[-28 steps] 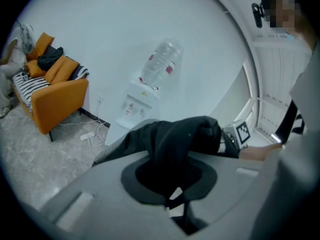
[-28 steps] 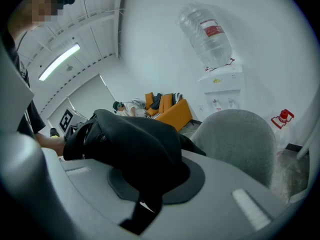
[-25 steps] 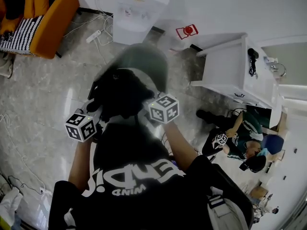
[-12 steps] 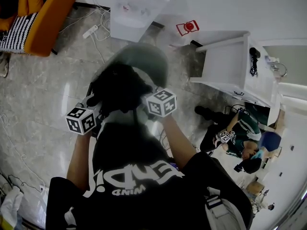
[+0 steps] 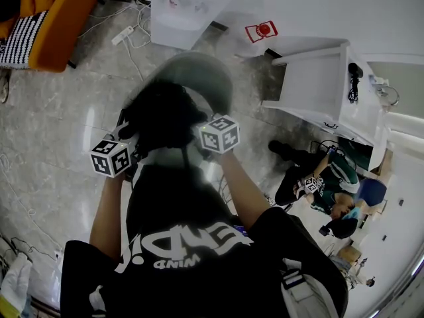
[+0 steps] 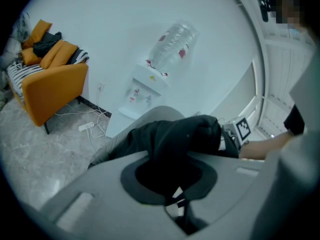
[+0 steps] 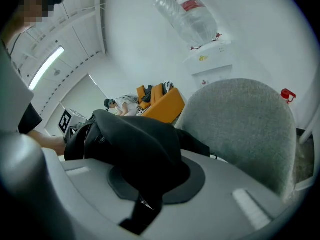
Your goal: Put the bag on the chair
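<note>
A black fabric bag point(image 5: 162, 116) hangs between my two grippers, right in front of a grey upholstered chair point(image 5: 202, 78). At the bag's left side my left gripper point(image 5: 122, 152) is shut on a fold of black fabric point(image 6: 170, 149). The right gripper point(image 5: 202, 138) is shut on the bag's other side point(image 7: 135, 149). In the left gripper view the chair back point(image 6: 150, 115) rises just behind the bag. In the right gripper view the chair back point(image 7: 245, 124) stands to the bag's right. The bag hides the chair seat and all the fingertips.
A white water dispenser point(image 5: 182, 5) stands against the wall behind the chair, with a power strip and cables point(image 5: 122, 35) on the floor beside it. An orange armchair point(image 5: 56, 25) is at the far left. A white desk point(image 5: 324, 85) and a crouching person point(image 5: 331, 191) are at the right.
Both grippers and the bag have edged a little forward toward the chair. The grip on the bag looks the same.
</note>
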`<state>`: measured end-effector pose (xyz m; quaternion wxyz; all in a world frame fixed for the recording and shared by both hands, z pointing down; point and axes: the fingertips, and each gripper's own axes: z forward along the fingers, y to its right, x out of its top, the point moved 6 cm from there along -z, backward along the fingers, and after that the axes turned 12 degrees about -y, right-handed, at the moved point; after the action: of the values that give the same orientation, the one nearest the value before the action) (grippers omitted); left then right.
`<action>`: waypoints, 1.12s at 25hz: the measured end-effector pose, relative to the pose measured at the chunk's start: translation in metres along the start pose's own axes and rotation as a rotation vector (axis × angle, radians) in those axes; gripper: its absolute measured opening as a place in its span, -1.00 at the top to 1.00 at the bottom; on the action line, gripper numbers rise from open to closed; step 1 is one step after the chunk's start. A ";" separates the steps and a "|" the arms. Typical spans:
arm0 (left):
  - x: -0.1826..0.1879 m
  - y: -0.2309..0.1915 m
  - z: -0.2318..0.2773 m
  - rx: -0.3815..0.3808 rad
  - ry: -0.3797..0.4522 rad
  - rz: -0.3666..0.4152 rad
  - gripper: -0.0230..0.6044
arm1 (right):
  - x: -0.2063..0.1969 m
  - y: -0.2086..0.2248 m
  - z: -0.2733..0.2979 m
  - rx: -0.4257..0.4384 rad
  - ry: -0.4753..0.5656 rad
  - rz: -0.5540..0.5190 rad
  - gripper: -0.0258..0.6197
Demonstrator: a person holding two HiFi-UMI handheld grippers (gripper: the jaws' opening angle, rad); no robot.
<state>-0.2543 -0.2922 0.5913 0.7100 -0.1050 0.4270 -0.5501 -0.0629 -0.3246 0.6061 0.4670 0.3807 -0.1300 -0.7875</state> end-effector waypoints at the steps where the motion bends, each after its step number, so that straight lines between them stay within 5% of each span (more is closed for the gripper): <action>1: -0.002 -0.001 0.002 -0.003 -0.002 -0.006 0.81 | -0.002 0.002 0.002 0.003 -0.003 0.008 0.81; 14: -0.018 -0.004 0.023 0.020 -0.037 -0.024 0.79 | -0.025 0.019 0.009 0.010 -0.034 0.044 0.77; 28: -0.037 0.038 -0.001 0.136 -0.134 0.038 0.43 | -0.046 0.005 -0.037 -0.058 -0.148 -0.067 0.56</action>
<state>-0.2299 -0.2455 0.5846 0.7528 -0.0848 0.3423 -0.5559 -0.0200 -0.2830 0.6059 0.4406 0.3119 -0.1284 -0.8319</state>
